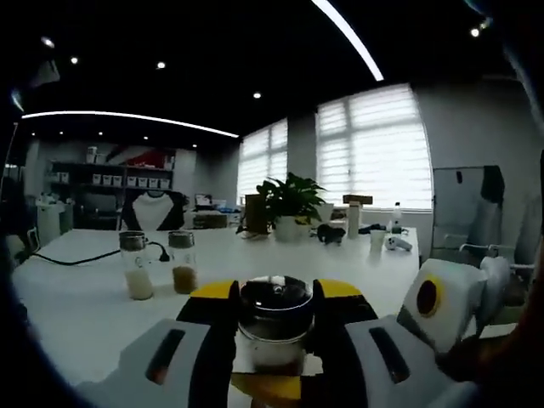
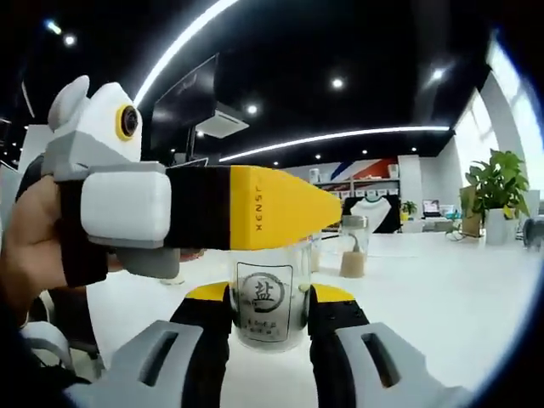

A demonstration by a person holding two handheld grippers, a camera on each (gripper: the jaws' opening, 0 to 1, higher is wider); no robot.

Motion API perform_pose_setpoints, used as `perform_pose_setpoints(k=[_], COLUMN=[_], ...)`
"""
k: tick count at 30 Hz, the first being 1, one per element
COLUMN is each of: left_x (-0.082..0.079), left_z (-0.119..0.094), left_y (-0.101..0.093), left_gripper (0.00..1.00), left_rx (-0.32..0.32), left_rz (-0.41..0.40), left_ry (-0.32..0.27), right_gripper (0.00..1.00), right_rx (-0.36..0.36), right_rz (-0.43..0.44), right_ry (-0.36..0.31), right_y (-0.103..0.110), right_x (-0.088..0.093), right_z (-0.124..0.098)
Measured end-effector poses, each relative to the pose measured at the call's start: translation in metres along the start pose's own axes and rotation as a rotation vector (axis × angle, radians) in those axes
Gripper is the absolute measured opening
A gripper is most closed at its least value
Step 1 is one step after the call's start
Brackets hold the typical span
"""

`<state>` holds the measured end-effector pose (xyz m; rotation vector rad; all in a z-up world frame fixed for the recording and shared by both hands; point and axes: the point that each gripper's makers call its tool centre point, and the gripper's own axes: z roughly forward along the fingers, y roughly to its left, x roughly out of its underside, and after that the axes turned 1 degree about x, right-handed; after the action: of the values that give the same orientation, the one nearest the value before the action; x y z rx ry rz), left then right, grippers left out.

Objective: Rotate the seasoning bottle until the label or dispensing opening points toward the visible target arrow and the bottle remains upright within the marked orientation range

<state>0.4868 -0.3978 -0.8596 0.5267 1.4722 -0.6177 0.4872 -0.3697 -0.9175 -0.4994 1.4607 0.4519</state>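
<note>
**Both grippers closed on one upright salt bottle**

The left gripper (image 1: 274,340) has its yellow-tipped jaws pressed against the sides of the seasoning bottle (image 1: 274,319), a clear jar with a dark cap, standing upright on the white table (image 1: 76,297). The right gripper (image 2: 270,319) clamps the same bottle, whose label (image 2: 263,304) faces its camera. The left gripper crosses above the jar in the right gripper view, with a hand (image 2: 34,242) behind it. Two more seasoning jars (image 1: 157,263) stand beyond to the left. Farther back sit a potted plant (image 1: 289,204), shelves (image 1: 110,174) and bright blinded windows (image 1: 374,149) under ceiling light strips.
</note>
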Motion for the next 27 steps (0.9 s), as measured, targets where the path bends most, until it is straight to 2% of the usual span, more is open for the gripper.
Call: perform_pose_setpoints(k=[1,3,9,13,15,16,21,27], left_x=[0.000,0.000,0.000,0.010,0.023,0.017,0.018,0.015], left_z=[-0.002,-0.006,-0.009,-0.007,-0.006,-0.007,-0.008,-0.013], left_y=[0.001,0.004,0.006,0.003,-0.001,0.000,0.001,0.003], left_gripper=[0.37,0.37,0.38,0.38,0.37,0.37,0.37,0.37], left_rx=[-0.012,-0.053,-0.075,-0.059,-0.053,-0.047,-0.061,-0.098], left_rz=[-0.003,0.041,0.026,0.016,0.025,0.011,0.001,-0.012], left_ry=[0.005,0.010,0.008,0.060,0.107,0.067,0.074,0.048], right_gripper=[0.32,0.32,0.32,0.32,0.32,0.32,0.32,0.32], right_rx=[0.000,0.001,0.005,0.028,0.041,0.048,0.047,0.046], right_rz=[-0.014,-0.026,-0.015,-0.017,-0.019,-0.070,-0.045,-0.038], right_ry=[0.002,-0.003,-0.017,-0.039,-0.056,-0.048,-0.047,-0.033], right_y=[0.002,0.005,0.007,0.000,-0.005,-0.007,-0.007,-0.003], right_x=[0.000,-0.002,-0.003,-0.008,-0.013,-0.014,-0.014,-0.010], right_z=[0.000,0.000,0.001,0.000,0.000,0.002,0.000,-0.001])
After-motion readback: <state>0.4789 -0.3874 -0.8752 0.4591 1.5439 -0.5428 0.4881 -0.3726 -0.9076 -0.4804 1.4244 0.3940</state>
